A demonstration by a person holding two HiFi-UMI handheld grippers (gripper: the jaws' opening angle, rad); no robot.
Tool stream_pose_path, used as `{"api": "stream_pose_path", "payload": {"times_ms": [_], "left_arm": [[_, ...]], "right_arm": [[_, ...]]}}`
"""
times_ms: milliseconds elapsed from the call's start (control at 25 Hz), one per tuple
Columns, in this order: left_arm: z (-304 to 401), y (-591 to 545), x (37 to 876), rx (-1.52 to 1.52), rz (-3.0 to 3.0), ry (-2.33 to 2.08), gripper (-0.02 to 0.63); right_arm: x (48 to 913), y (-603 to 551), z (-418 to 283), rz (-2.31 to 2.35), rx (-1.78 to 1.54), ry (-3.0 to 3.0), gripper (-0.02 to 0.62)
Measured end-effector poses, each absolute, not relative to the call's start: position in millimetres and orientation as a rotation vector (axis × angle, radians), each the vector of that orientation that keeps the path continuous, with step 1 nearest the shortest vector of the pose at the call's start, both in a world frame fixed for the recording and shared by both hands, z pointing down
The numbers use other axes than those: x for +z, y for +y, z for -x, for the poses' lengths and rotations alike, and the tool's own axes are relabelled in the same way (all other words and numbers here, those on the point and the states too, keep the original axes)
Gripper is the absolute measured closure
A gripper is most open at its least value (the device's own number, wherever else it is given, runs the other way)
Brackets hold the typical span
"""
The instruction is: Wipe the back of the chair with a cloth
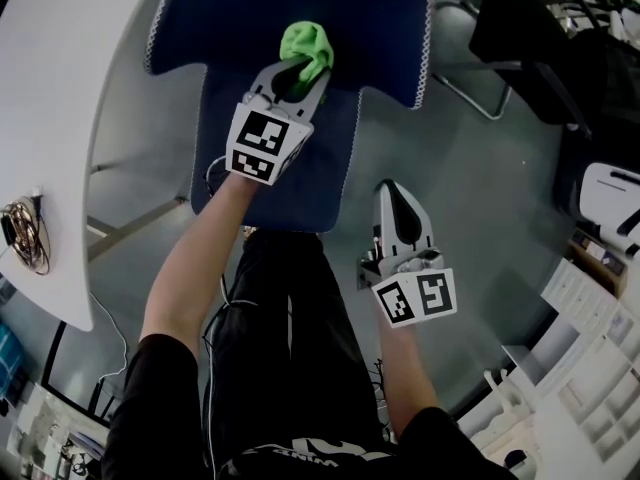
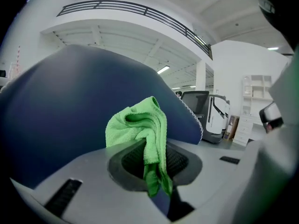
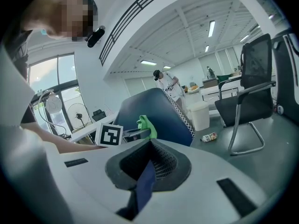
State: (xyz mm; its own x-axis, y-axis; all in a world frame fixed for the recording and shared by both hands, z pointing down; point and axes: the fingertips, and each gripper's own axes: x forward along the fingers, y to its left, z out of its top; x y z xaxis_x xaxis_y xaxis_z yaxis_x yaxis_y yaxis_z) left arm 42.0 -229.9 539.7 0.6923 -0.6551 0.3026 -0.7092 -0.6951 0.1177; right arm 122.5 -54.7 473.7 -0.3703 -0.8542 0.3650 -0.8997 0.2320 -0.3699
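Note:
The blue chair's back [image 1: 290, 8] stands at the top of the head view, its seat [image 1: 270, 188] below it. My left gripper [image 1: 300, 73] is shut on a bunched green cloth [image 1: 305, 46] that rests against the middle of the back, near its lower edge. In the left gripper view the cloth [image 2: 138, 125] hangs out of the jaws in front of the blue back [image 2: 70, 106]. My right gripper [image 1: 393, 190] hovers beside the seat's right front corner, jaws together and holding nothing. The right gripper view shows the chair [image 3: 149, 111] and the cloth [image 3: 146, 125] from the side.
A white table [image 1: 60, 118] with a coil of cable [image 1: 25, 233] runs along the left. A black chair [image 3: 252, 83] stands to the right, with a bottle [image 3: 210, 136] lying on the floor and a white bin [image 3: 201, 115] nearby. White shelving [image 1: 590, 368] stands at the lower right.

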Motion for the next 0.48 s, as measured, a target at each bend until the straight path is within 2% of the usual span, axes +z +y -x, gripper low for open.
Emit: {"api": "stream_pose_path", "payload": {"times_ms": [280, 480], "left_arm": [[-118, -205, 538, 0.323, -2.746, -0.859, 0.538], [-142, -190, 524, 0.259, -2.758, -0.745, 0.537]], "right_arm": [[480, -52, -143, -1.747, 0.82, -2.369, 0.598], [481, -52, -144, -1.753, 0.827, -2.364, 0.598]]}}
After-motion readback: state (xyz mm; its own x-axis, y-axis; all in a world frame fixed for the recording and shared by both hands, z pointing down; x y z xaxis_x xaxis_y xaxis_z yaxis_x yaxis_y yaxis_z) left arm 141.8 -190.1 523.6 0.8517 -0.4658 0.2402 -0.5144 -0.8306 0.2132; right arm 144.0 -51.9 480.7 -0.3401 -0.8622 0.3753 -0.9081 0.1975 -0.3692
